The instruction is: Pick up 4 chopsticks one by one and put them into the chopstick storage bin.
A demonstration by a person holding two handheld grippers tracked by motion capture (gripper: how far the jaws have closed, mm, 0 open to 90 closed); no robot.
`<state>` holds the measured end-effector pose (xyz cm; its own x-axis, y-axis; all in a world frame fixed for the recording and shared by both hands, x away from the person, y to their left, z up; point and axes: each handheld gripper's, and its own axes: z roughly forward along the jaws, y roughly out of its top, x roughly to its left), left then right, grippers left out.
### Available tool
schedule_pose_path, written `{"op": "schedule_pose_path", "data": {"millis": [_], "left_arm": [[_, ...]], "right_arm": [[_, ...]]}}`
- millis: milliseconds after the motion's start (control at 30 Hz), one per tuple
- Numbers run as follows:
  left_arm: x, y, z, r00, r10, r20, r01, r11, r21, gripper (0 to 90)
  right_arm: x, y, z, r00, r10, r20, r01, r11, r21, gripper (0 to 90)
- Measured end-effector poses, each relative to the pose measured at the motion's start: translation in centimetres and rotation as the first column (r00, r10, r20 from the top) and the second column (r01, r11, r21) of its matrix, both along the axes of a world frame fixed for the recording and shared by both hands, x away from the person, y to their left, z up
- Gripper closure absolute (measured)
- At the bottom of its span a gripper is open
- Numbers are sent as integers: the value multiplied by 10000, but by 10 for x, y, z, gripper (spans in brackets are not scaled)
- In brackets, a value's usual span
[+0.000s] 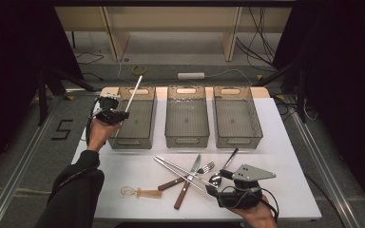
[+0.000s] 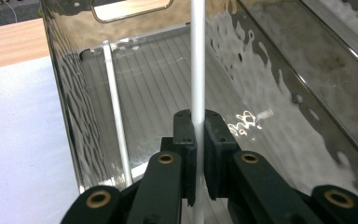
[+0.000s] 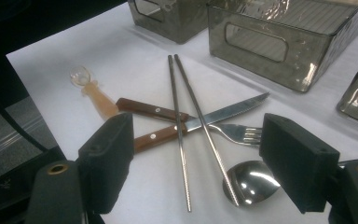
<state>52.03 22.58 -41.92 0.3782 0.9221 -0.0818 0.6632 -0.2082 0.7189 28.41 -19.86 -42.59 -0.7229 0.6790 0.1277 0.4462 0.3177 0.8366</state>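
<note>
Black left tool [image 2: 199,140] clamped on thin white chopstick [image 2: 197,60], smooth, straight, tilted over smoky bin [image 2: 307,107], right tool [image 3: 198,158] apart.

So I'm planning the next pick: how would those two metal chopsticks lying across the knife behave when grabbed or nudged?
The metal chopsticks look thin, straight and stiff, so they probably won't bend. Their shiny, smooth surface may slip between tongs. Since they rest across the knife and the fork, a nudge would likely make them roll or pivot.
</note>
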Motion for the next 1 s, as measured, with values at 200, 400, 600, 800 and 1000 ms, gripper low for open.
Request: {"op": "schedule_pose_path", "data": {"millis": [200, 400, 600, 800, 1000], "left_arm": [[0, -1, -9, 9998, 61, -167, -60, 10000, 64, 836], [-3, -3, -10, 9997, 132, -219, -131, 9999, 20, 683], [-23, -8, 0, 9993, -369, -44, 368, 9991, -230, 499], [-63, -12, 8, 9937, -1053, 392, 1088, 9887, -1030, 370], [-86, -17, 10, 9804, -1827, 736, 1910, 9731, -1288, 328]], "right_arm": [[0, 1, 0, 10000, 46, -28, -46, 10000, -34, 275], [1, 1, 0, 10000, 57, -43, -57, 10000, -48, 275], [1, 0, 0, 10000, 38, -40, -39, 10000, -77, 275], [5, 3, 0, 9996, 168, -248, -178, 9990, -402, 284], [9, 16, -3, 9972, 502, -552, -554, 9938, -967, 318]]}}
